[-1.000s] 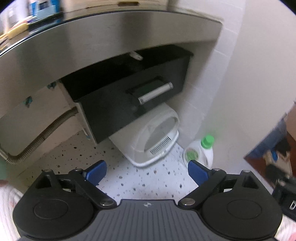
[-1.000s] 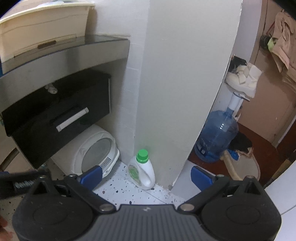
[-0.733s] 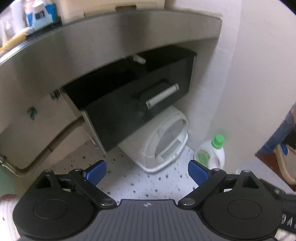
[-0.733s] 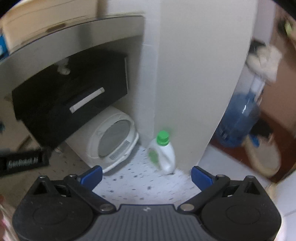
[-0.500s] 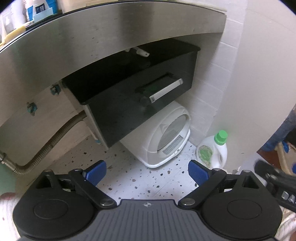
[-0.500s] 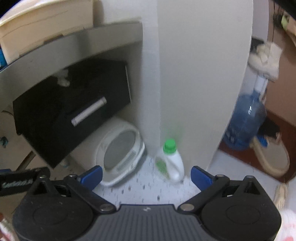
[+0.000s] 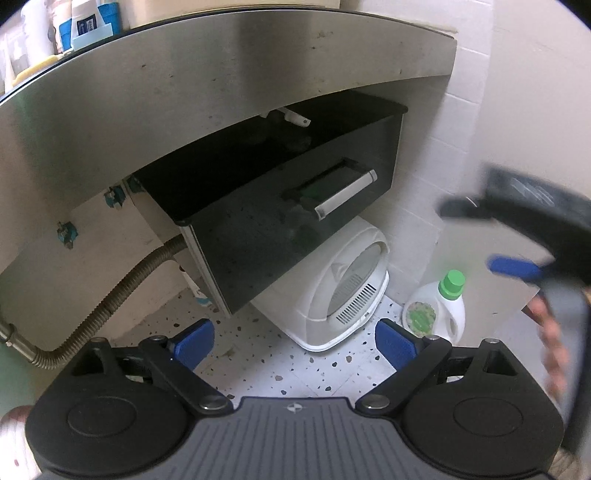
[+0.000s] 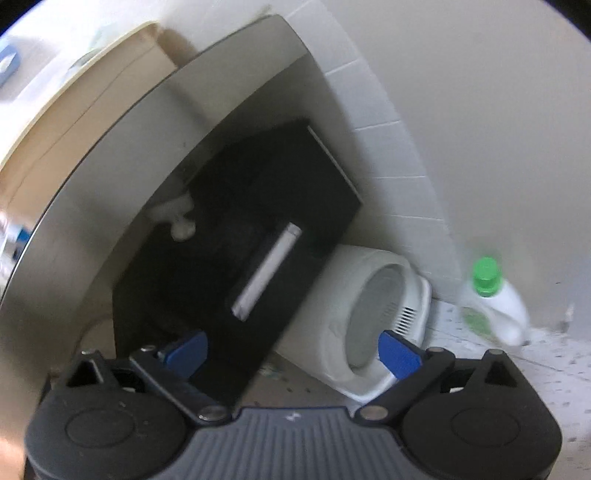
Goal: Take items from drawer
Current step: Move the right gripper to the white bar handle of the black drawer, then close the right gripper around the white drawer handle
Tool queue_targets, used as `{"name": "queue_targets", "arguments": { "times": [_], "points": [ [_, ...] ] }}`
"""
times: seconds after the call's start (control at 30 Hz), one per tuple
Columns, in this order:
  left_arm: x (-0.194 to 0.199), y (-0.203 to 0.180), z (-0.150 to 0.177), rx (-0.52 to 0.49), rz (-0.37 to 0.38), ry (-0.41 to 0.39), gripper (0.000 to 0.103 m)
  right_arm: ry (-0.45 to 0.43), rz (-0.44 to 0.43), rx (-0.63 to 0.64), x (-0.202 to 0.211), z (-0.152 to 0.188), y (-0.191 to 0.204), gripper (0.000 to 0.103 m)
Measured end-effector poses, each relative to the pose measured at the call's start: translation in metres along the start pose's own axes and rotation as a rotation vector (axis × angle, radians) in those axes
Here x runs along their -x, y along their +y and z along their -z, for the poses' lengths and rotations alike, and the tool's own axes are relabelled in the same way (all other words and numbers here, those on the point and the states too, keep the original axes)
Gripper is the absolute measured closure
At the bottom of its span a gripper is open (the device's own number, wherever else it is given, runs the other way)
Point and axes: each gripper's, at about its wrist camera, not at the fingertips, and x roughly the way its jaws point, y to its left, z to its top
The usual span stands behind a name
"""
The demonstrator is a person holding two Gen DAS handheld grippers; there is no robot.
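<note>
A glossy black drawer unit (image 7: 280, 218) with a silver bar handle (image 7: 345, 194) hangs under a steel counter (image 7: 221, 74); its front is closed. A small white object (image 7: 293, 117) lies on its top. My left gripper (image 7: 294, 341) is open and empty, well short of the drawer. My right gripper (image 8: 291, 352) is open too, empty, tilted, with the drawer (image 8: 236, 236) and its handle (image 8: 266, 271) ahead of it. In the left wrist view the right gripper (image 7: 532, 236) appears blurred at the right edge.
A white hooded litter box (image 7: 343, 284) stands on the speckled floor below the drawer. A white detergent bottle (image 7: 441, 306) with a green cap is by the tiled wall corner. A corrugated hose (image 7: 103, 306) runs at the left. Bottles crowd the counter top (image 7: 62, 29).
The right gripper swung left and tilted, turning from the wall corner towards the drawer, and now shows in the left wrist view. The left gripper drifted slightly closer to the drawer.
</note>
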Motion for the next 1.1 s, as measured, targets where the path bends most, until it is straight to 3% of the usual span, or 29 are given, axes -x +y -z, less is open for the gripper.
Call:
{"name": "queue_targets", "arguments": {
  "times": [0.1,0.23,0.43,0.7,1.0,1.1],
  "points": [
    [-0.001,0.005,0.0,0.006,0.005,0.003,0.008,0.033,-0.052,-0.055,-0.043,-0.014,0.0,0.037],
    [-0.001,0.012,-0.001,0.012,-0.008,0.002,0.008,0.094,-0.153,-0.186,-0.096,-0.024,-0.006,0.043],
    [0.0,0.021,-0.003,0.027,-0.018,0.012,0.008,0.11,-0.182,-0.247,-0.147,-0.027,-0.001,0.043],
    [0.003,0.025,-0.002,0.017,-0.027,0.024,0.008,0.127,-0.139,-0.287,-0.19,-0.026,0.003,0.077],
    [-0.004,0.02,-0.001,0.018,-0.004,0.044,0.008,0.143,-0.123,-0.301,-0.194,-0.027,0.006,0.08],
    [-0.005,0.018,0.002,0.007,-0.001,0.046,0.008,0.143,-0.076,-0.279,-0.193,-0.028,0.015,0.081]
  ]
}}
